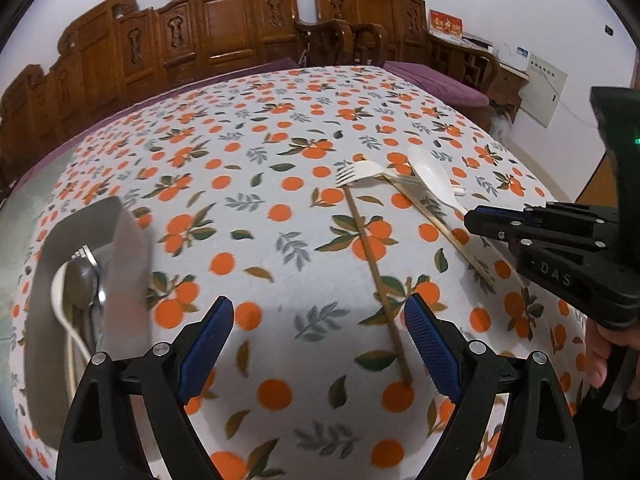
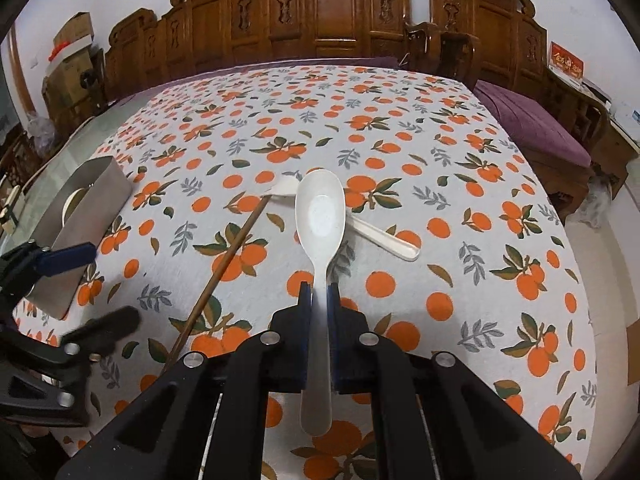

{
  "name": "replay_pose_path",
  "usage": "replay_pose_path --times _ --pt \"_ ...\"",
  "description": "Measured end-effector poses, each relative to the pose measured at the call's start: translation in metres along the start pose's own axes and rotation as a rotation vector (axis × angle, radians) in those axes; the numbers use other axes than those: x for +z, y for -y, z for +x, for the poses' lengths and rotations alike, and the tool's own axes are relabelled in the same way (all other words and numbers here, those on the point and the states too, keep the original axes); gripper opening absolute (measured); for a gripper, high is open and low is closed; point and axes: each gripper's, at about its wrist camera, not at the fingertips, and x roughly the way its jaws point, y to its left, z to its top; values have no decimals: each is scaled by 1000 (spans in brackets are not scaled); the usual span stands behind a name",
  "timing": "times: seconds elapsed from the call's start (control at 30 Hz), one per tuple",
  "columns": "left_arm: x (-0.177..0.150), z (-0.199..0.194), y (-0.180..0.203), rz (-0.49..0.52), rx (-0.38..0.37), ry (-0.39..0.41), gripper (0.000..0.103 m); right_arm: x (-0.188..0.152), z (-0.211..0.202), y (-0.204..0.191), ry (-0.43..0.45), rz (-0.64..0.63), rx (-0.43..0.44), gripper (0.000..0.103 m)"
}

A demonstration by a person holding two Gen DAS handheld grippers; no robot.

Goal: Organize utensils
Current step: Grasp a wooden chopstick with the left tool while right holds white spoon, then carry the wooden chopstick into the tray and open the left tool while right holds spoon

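Note:
My right gripper (image 2: 319, 292) is shut on the handle of a white plastic spoon (image 2: 321, 216), bowl forward, above the table; the spoon also shows in the left wrist view (image 1: 430, 174). A white plastic fork (image 1: 362, 172) lies on the cloth, partly hidden behind the spoon in the right wrist view (image 2: 384, 236). A brown chopstick (image 1: 376, 276) lies lengthwise, with a second, paler chopstick (image 1: 440, 226) to its right. My left gripper (image 1: 319, 314) is open and empty, beside the brown chopstick's near end. A metal utensil holder (image 1: 120, 256) at left holds a steel spoon and a white utensil.
The table carries an orange-print cloth (image 1: 256, 184). Carved wooden chairs (image 2: 332, 12) and a purple-cushioned bench (image 2: 536, 128) stand behind it. The holder also shows at the left in the right wrist view (image 2: 86, 216), close to my left gripper's blue finger (image 2: 66, 258).

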Motion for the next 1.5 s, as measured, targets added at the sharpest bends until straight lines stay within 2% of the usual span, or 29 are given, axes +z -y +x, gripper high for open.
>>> replay_pose_path --times 0.13,0.2,0.3,0.47,0.63,0.83,0.93,1.0,1.13,1.5 --pt "7 13 10 3 -15 -13 83 1 -1 3 8 6 -5 9" --pt "11 19 14 10 -19 -13 80 2 0 5 8 9 -8 9" --pt "15 28 19 17 -30 -24 72 3 1 7 9 13 -10 9" --pt "17 38 24 38 -44 -31 52 5 2 11 12 25 -7 9" --pt "13 47 28 54 -63 -50 40 8 3 10 13 23 -3 9" --pt "12 47 29 61 -59 -44 39 9 4 6 13 11 -2 9" --pt "12 47 29 62 -56 -43 34 9 4 6 14 12 -1 9" --pt "12 47 28 60 -55 -43 28 9 5 5 13 11 -3 9" --pt "11 47 23 57 -52 -45 5 9 4 5 14 10 -2 10" --pt "8 25 -12 3 -12 -50 4 9 -1 -6 25 -8 11 10"
